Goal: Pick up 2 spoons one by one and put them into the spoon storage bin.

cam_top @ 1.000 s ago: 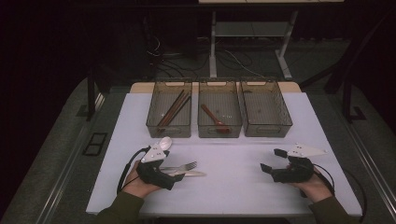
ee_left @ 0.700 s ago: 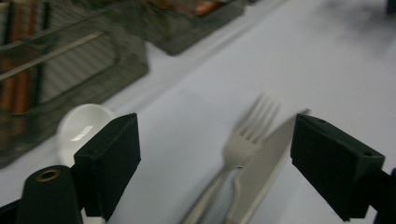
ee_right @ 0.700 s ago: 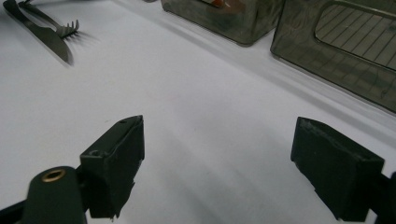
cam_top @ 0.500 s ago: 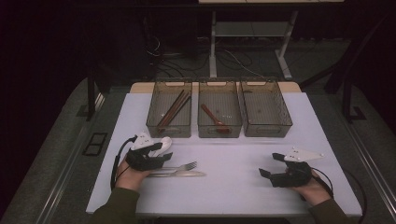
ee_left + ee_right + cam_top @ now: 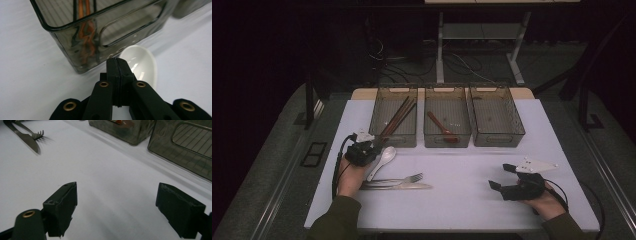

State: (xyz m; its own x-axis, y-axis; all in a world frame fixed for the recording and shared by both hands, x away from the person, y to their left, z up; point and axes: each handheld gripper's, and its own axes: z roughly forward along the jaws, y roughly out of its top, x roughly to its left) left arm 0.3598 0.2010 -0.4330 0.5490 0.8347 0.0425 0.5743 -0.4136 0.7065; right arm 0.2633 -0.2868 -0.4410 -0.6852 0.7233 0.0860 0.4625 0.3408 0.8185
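Beside the smoky plastic bin (image 5: 100, 37), left gripper (image 5: 117, 72) fingers pinch the glossy white spoon (image 5: 141, 63); right gripper (image 5: 125, 205) fingers gape wide.

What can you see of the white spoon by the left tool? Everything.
The white spoon looks like glossy ceramic or plastic, a soup-spoon shape with a deep oval bowl and a short handle. It lies flat on the white table, bowl toward the left bin holding chopsticks and just short of its front wall. The left tool, jaws shut, sits over its handle end; whether it grips or only touches is unclear.
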